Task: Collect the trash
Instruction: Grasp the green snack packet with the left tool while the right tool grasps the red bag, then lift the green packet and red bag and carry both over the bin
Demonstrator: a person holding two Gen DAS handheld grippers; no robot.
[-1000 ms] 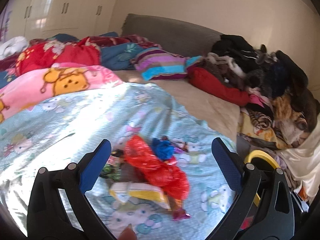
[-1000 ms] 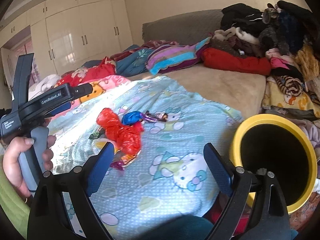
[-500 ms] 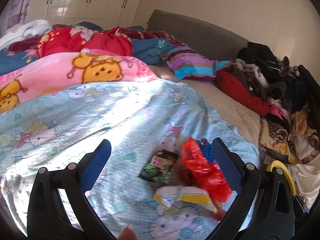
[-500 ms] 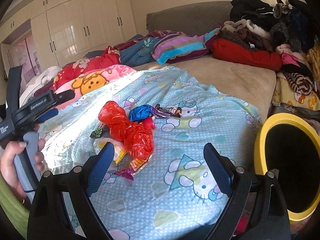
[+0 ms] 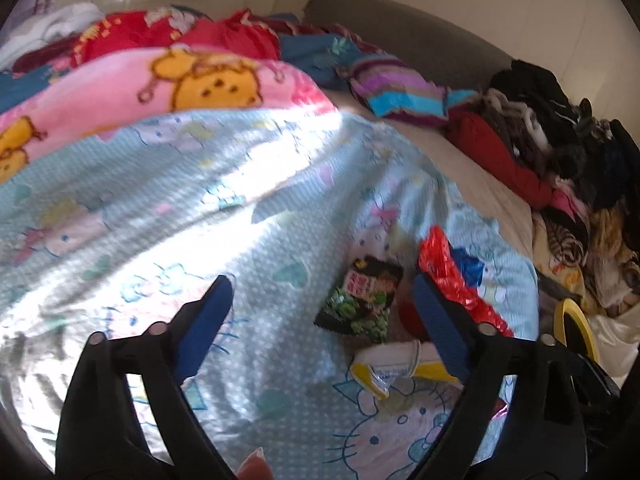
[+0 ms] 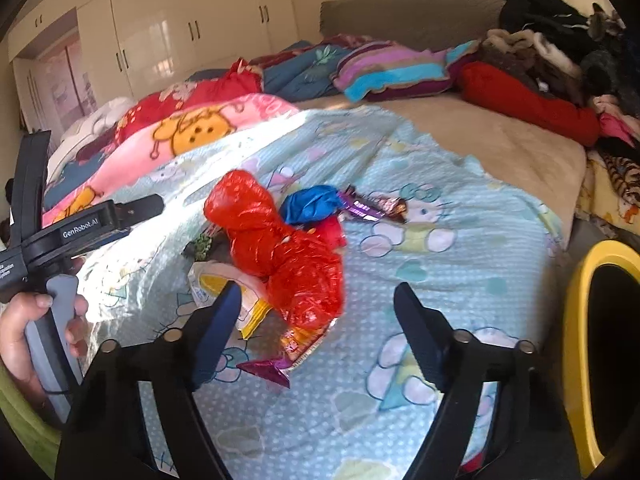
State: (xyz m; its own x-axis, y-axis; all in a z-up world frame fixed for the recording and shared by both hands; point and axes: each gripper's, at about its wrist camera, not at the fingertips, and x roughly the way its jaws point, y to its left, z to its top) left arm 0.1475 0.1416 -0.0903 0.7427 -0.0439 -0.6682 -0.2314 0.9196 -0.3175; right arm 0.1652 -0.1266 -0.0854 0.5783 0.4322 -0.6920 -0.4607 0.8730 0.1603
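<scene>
A pile of trash lies on the light blue cartoon sheet (image 5: 240,240). It holds a crumpled red plastic bag (image 6: 280,248), a blue wrapper (image 6: 312,206), a purple candy wrapper (image 6: 372,208), a green snack packet (image 5: 360,300), a yellow-white packet (image 5: 396,364) and a magenta foil wrapper (image 6: 268,370). My left gripper (image 5: 320,320) hovers left of the pile, jaws closing, with the green packet ahead between them, untouched. My right gripper (image 6: 318,330) is just short of the red bag, jaws closing on nothing.
A yellow-rimmed bin (image 6: 580,320) stands off the bed's right edge. Pink and red blankets (image 5: 180,80) are heaped at the left, with a striped pillow (image 6: 392,72) and a pile of clothes (image 6: 560,40) at the back right. A hand (image 6: 24,328) grips the left tool's handle.
Both grippers have come lower and closer to the trash pile. In the left wrist view the pile has slid to the right. Both pairs of jaws stand narrower than before.
</scene>
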